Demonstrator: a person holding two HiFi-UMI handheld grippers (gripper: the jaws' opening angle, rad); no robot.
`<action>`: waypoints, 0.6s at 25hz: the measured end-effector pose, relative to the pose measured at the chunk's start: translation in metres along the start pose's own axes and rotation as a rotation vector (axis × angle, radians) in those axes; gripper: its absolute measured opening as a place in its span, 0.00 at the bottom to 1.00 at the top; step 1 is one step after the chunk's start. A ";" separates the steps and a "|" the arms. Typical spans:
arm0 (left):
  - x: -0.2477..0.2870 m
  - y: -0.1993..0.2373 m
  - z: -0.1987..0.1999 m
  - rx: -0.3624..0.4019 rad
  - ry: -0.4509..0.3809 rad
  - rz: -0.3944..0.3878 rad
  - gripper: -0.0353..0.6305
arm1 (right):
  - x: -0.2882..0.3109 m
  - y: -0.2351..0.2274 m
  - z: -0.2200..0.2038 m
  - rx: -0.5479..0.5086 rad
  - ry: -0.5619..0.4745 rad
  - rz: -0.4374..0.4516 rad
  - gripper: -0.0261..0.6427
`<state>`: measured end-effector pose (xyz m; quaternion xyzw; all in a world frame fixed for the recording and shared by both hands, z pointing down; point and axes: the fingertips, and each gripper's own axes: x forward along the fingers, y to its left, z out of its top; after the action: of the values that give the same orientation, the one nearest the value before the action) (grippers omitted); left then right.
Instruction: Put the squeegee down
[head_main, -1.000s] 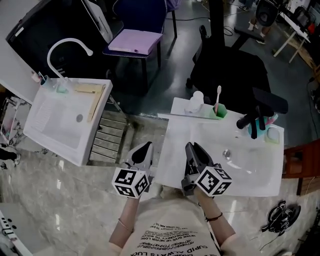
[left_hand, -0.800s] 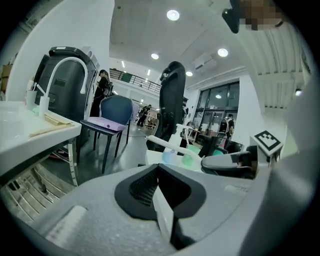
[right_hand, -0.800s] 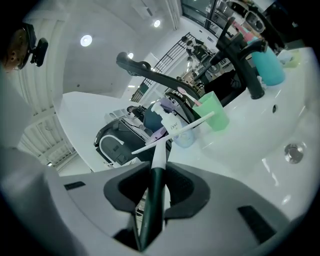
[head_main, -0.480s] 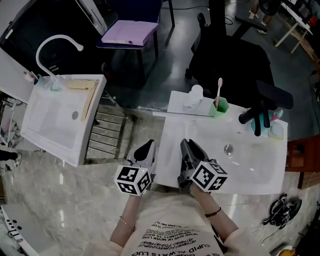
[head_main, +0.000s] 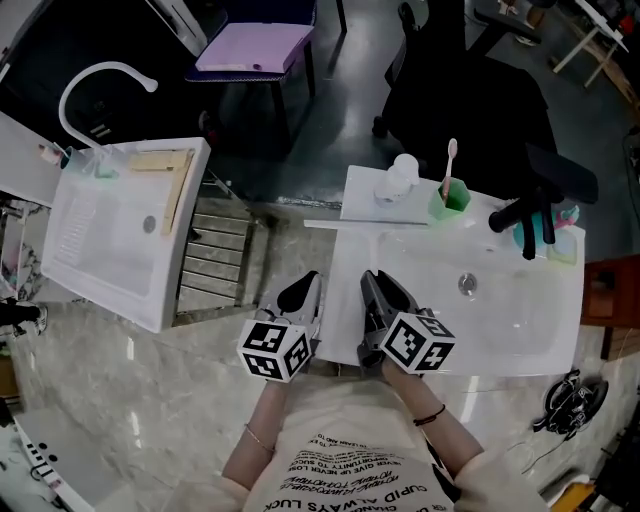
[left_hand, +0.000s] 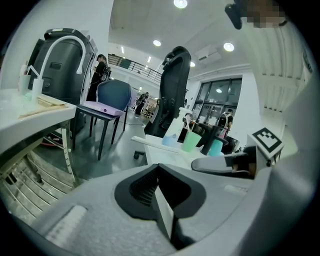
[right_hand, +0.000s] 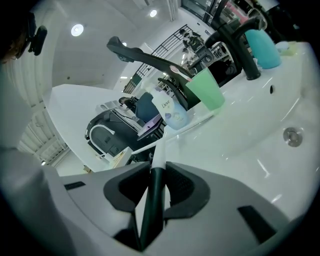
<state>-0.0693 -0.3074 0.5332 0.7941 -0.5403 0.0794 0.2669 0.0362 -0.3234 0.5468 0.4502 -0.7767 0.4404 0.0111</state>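
Observation:
My right gripper (head_main: 376, 282) is shut on the squeegee's dark handle (right_hand: 152, 200). Its white neck (right_hand: 159, 152) runs forward to the long thin blade (head_main: 365, 223), which lies across the back ledge of the white sink (head_main: 500, 330). In the right gripper view the blade (right_hand: 192, 126) sits just in front of the soap bottle (right_hand: 172, 112); whether it touches the ledge I cannot tell. My left gripper (head_main: 303, 290) hovers beside the sink's left edge, jaws shut on nothing (left_hand: 159, 172).
On the sink's back ledge stand a soap bottle (head_main: 400, 180), a green cup with a toothbrush (head_main: 450, 197), a black faucet (head_main: 525, 215) and a teal cup (head_main: 540, 238). A second white sink (head_main: 110, 235) stands at left. Chairs (head_main: 250, 45) stand behind.
Both grippers have sunk a little together towards the sink's front edge. The squeegee stays in the right gripper.

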 end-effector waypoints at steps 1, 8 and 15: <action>0.000 0.001 -0.001 0.001 0.006 -0.005 0.09 | 0.002 0.000 -0.001 -0.004 0.004 -0.007 0.19; 0.004 0.001 -0.005 0.011 0.039 -0.035 0.09 | 0.008 -0.002 -0.010 -0.027 0.030 -0.055 0.19; 0.006 -0.004 -0.011 0.018 0.062 -0.071 0.09 | 0.011 -0.003 -0.013 -0.031 0.058 -0.074 0.19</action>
<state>-0.0610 -0.3060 0.5433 0.8124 -0.5023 0.0993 0.2788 0.0267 -0.3227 0.5617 0.4653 -0.7656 0.4404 0.0571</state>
